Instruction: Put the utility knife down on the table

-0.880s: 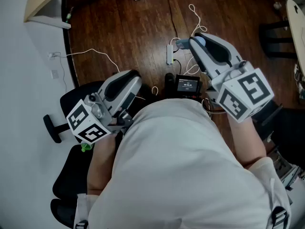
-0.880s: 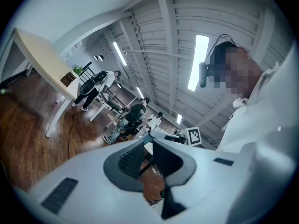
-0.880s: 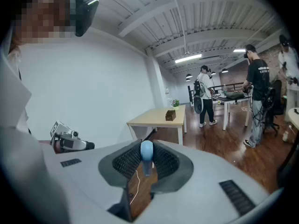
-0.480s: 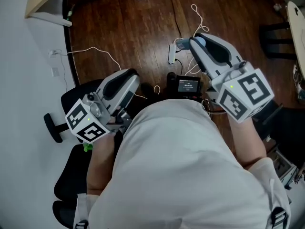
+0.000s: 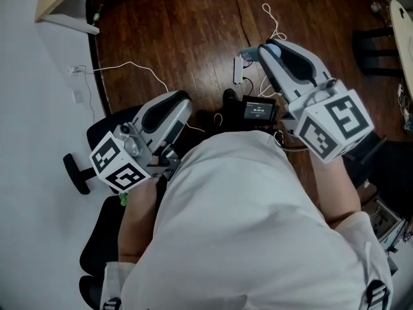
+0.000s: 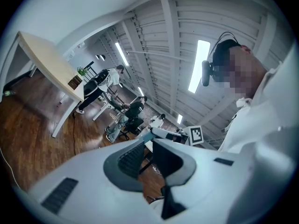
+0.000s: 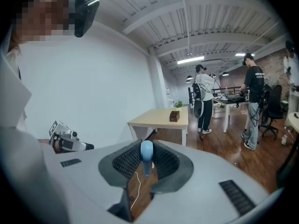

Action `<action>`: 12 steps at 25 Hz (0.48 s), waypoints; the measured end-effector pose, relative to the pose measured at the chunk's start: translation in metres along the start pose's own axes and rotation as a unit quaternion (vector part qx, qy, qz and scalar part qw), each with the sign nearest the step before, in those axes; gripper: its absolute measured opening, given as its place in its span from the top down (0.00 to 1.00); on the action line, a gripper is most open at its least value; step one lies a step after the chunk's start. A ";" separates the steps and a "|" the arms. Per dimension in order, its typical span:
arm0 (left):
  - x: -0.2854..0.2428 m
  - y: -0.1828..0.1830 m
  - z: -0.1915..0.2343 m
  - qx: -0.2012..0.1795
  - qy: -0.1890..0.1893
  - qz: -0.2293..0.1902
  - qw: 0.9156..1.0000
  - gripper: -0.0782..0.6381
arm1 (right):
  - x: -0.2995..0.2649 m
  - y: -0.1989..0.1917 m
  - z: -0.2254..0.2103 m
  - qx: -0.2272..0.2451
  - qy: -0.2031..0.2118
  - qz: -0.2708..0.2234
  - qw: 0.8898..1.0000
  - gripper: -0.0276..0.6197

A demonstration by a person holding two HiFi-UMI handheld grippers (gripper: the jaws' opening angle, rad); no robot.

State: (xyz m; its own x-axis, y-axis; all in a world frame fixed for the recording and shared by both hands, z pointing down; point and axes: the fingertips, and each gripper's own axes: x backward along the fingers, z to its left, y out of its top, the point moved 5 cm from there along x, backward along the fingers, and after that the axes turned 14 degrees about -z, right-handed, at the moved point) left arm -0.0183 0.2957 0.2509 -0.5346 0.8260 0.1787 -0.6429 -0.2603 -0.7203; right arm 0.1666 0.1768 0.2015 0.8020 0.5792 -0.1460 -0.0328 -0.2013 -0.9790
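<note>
My grey-and-white left gripper (image 6: 147, 149) points level. Its jaws stand a narrow slit apart, with nothing between them. My grey-and-white right gripper (image 7: 146, 161) tilts down over the dark wooden floor (image 5: 181, 37). Its ribbed black pads are clamped on the slim utility knife (image 7: 146, 151) with the rounded light-blue end, holding it in the air.

Utility knife (image 7: 146, 152) mostly hidden inside right tool (image 7: 145, 159).

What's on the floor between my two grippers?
Head view: a white power strip and a small black device with a lit screen lie on the wood floor between the left gripper and the right gripper.
</note>
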 end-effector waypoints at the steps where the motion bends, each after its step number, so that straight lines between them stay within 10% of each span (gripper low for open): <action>1: 0.001 0.000 0.003 0.001 0.000 0.000 1.000 0.82 | -0.003 -0.002 0.001 0.000 0.000 -0.001 1.000 0.84; 12: -0.062 0.038 0.076 0.000 0.032 0.003 0.999 0.82 | -0.102 -0.002 -0.063 -0.023 0.032 0.006 0.999 0.85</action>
State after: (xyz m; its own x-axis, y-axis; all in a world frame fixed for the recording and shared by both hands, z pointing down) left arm -0.0513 0.1969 0.2637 -0.5016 0.8550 0.1316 -0.6398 -0.2642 -0.7217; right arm 0.1223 0.0684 0.2275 0.8384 0.5252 -0.1460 -0.0154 -0.2448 -0.9695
